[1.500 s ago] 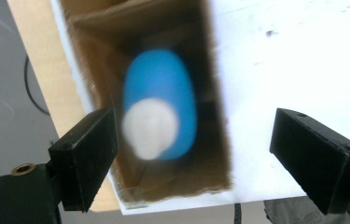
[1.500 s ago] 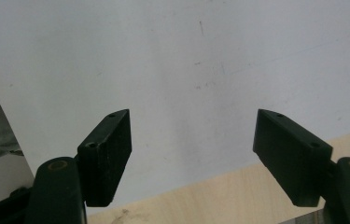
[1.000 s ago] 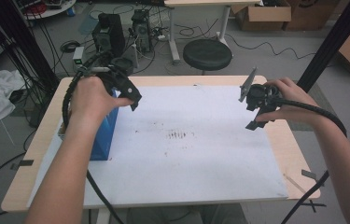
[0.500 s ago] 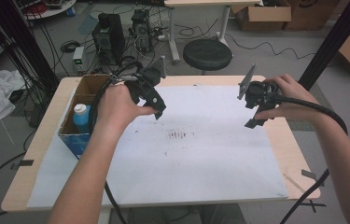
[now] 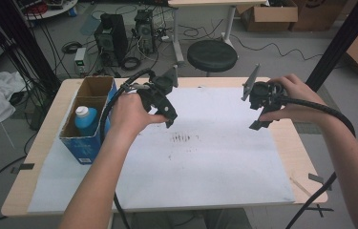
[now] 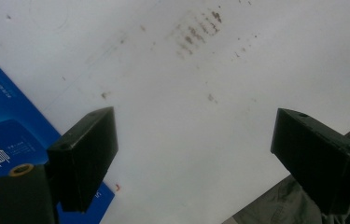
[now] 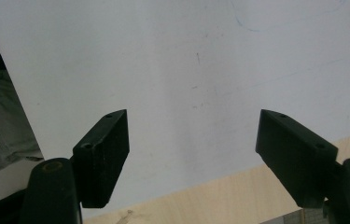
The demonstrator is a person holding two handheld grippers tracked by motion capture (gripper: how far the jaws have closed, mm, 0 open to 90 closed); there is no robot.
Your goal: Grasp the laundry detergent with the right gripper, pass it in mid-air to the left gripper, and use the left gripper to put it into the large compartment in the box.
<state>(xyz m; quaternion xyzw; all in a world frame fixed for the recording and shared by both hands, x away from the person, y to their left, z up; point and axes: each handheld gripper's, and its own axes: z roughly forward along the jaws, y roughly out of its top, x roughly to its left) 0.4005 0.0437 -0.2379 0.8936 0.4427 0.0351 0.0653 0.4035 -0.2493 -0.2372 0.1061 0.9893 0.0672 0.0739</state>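
A person seated at a pale wooden desk (image 5: pixel 43 157) holds a black two-jaw tool in each hand above a white sheet (image 5: pixel 215 162) that covers most of the top. The left tool (image 5: pixel 169 112), gripped in the left hand (image 5: pixel 129 112), hangs over the sheet's left half, with a patch of dark smudges (image 5: pixel 182 139) on the paper just beyond and to the right of its tip. In the left gripper view its jaws stand wide apart and released, nothing between them, the same smudges (image 6: pixel 196 32) showing beyond them.

An open blue carton (image 5: pixel 88 126) stands upright at the desk's left edge, just left of the left hand and apart from the left tool. A blue bottle with a white cap (image 5: pixel 85 119) sits in the carton's nearer compartment. In the left gripper view a blue printed face of the carton (image 6: pixel 9 140) lies beside and behind the left-hand jaw.

The right tool (image 5: pixel 257 119), held in the right hand (image 5: pixel 296 102), hovers over the sheet's right edge, well apart from the carton. In the right gripper view its jaws are also spread and released, empty over the white sheet (image 7: pixel 186 70), with a strip of bare desk (image 7: pixel 238 196) below them.

A black stool (image 5: pixel 212 55) stands on the floor beyond the desk.
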